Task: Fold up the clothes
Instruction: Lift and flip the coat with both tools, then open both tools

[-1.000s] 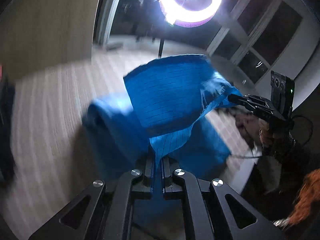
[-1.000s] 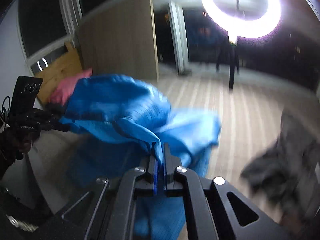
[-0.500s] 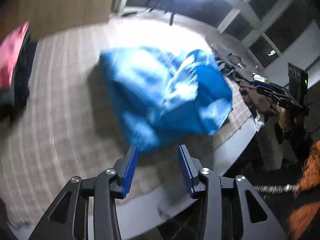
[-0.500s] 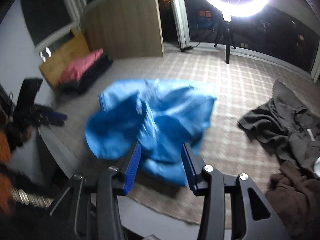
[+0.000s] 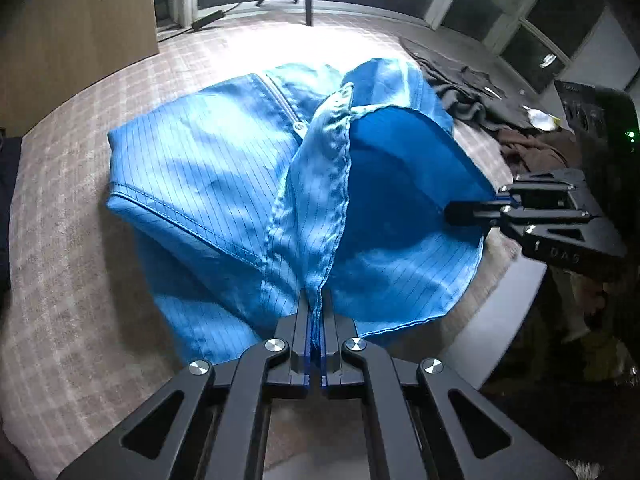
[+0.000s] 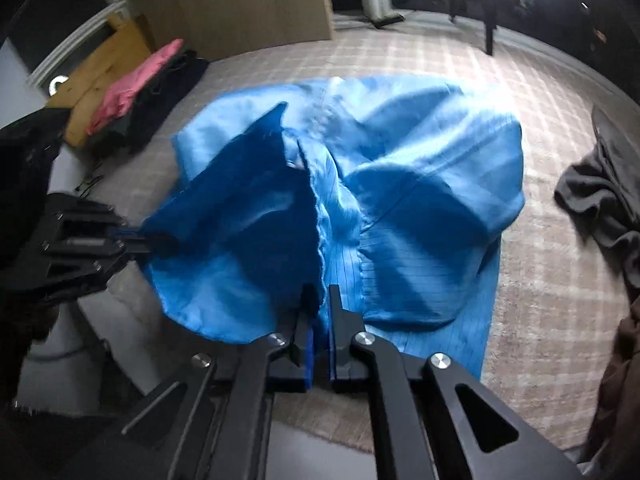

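I am pinching the near hem of the blue shirt (image 5: pixel 208 168), lying on the counter (image 5: pixel 64 280), with my left tool (image 5: pixel 315 316) and right tool (image 6: pixel 320 300) both clamped on it, judging it light, limp and slippery.

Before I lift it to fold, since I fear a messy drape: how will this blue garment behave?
Probably floppy: the blue garment sags and creases between the left gripper and right gripper. Its sheen suggests slippery, light cloth, so folds may slide.
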A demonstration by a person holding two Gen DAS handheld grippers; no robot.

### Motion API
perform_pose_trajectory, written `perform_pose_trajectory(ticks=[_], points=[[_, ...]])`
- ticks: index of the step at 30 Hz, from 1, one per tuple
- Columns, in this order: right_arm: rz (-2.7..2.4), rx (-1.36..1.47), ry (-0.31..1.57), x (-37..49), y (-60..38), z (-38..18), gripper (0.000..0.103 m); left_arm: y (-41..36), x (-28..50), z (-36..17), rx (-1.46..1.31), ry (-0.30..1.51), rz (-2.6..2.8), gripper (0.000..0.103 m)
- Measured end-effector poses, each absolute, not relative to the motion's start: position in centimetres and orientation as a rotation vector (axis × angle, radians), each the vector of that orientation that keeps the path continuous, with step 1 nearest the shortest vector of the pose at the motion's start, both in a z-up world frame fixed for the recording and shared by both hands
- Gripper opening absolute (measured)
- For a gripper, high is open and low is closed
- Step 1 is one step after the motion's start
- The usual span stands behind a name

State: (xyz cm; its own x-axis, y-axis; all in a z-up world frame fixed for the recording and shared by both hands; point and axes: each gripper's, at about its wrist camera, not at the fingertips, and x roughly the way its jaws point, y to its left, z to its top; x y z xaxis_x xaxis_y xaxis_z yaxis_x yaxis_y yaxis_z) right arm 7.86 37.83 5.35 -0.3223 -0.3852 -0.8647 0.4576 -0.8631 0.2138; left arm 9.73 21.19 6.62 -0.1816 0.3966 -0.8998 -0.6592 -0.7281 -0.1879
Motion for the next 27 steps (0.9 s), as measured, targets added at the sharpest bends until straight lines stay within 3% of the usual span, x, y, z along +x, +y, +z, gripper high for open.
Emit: perform_pose_trajectory(ticks=[5, 10, 12, 14, 16, 21, 27], points=[[-2.151, 1.350, 0.103, 10.4, 37.8, 7.8, 0.004, 19.6, 12.2, 8.9, -1.337, 0.414, 1.929, 0.003], [-2.081, 1.504, 0.211, 10.6, 36.5, 3.1, 0.005, 19.2, 11.8, 3.3, -1.515, 0.385, 1.830, 0.010], [-2.012, 1.564, 0.242, 10.9, 36.4, 2.2, 0.011, 18.9, 12.0, 2.8, -1.561, 0.368, 1.781, 0.013], [-1.958, 1.577, 0.274, 11.4, 36.6, 2.5, 0.015, 18.1, 12.2, 4.1, -1.555, 0.358, 1.759, 0.035], [-1.941, 1.515, 0.238, 11.6, 38.0, 5.4, 0.024, 16.8, 11.8, 6.9, -1.526, 0.311, 1.758, 0.040], [-2.137, 1.286, 0.064, 7.5, 41.9, 12.3, 0.024, 14.8, 6.5, 13.6, -1.358, 0.267, 1.956, 0.043], [-2.263, 1.190, -0.143, -2.0, 41.8, 11.7, 0.023, 17.1, -1.9, 12.5, -1.301, 0.207, 2.076, 0.043]])
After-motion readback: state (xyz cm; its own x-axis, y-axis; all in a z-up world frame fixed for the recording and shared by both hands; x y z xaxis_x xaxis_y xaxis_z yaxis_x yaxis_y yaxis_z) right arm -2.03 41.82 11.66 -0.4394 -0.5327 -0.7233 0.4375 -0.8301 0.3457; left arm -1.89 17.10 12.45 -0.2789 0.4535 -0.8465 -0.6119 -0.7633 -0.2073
